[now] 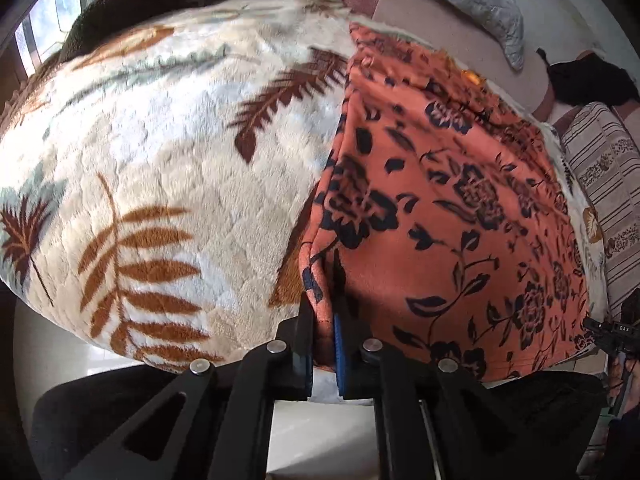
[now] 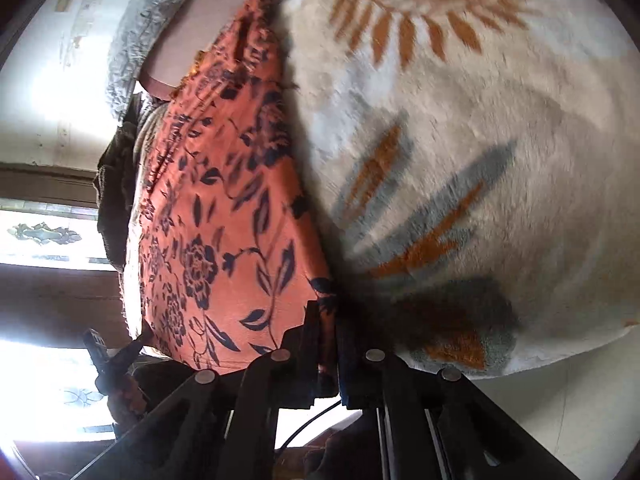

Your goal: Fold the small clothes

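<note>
Cream fleece blanket [image 1: 168,168] with leaf prints covers the bed. Nearest, the left gripper [image 1: 323,320] pinches the left near corner of the orange floral garment [image 1: 440,200], while the right gripper [image 2: 330,320] is clamped on the opposite corner. Its long axis runs away from both toward a grey pillow [image 1: 480,4]. No containers appear.

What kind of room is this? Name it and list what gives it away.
Probably a bedroom at home: a plush leaf-print blanket covers what looks like a bed, a quilted grey pillow lies at its far end, and a window stands beside it. The orange floral garment lies on the blanket.
</note>
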Motion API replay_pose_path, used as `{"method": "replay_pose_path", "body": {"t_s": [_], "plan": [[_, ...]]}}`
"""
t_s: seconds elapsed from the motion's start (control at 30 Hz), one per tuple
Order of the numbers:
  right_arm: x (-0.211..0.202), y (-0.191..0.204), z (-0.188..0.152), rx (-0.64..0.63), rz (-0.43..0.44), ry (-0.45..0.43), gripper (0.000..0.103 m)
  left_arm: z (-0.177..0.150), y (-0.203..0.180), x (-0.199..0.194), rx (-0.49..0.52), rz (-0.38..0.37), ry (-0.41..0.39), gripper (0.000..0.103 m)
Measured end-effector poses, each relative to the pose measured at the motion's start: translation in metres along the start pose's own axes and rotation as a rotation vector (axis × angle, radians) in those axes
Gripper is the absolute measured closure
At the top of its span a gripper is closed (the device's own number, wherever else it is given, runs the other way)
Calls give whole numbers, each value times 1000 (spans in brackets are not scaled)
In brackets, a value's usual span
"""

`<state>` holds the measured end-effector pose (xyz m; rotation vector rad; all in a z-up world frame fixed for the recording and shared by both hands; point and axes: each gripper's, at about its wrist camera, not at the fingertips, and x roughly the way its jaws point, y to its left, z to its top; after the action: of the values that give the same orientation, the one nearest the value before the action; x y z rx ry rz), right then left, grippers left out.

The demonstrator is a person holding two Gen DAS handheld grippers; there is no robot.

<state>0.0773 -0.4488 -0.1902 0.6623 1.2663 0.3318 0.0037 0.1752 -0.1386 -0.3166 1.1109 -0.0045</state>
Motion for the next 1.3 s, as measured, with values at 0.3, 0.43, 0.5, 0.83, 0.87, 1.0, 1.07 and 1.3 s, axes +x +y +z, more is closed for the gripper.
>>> {"method": "replay_pose_path", "body": {"t_s": [0.3,0.43,0.5,0.83,0.87,1.0,1.07,1.3], "plan": [[1,1,10,-14,9,8,96,8,2,4,1,-1,1,95],[17,-8,14,-12,-30,95,96,7,6,24,11,21,103,95],[10,-1,19,-29,-28,86,96,15,0,12,21,1,80,95],[-41,63,180,-44,192,-256,96,220,-45,-18,80,-104,-193,97],[-40,62,188,-26,205,-271,93,229,-44,-15,60,-116,-191,97],[-27,70,145,-118,179,-148,7,202,-36,-19,82,-161,-211,93],[-23,64,104,-163,86,-99,5,165,-23,-14,47,-141,-170,68],[3,12,8,-101,2,91,10,36,11,11,-53,-66,62,52]]}}
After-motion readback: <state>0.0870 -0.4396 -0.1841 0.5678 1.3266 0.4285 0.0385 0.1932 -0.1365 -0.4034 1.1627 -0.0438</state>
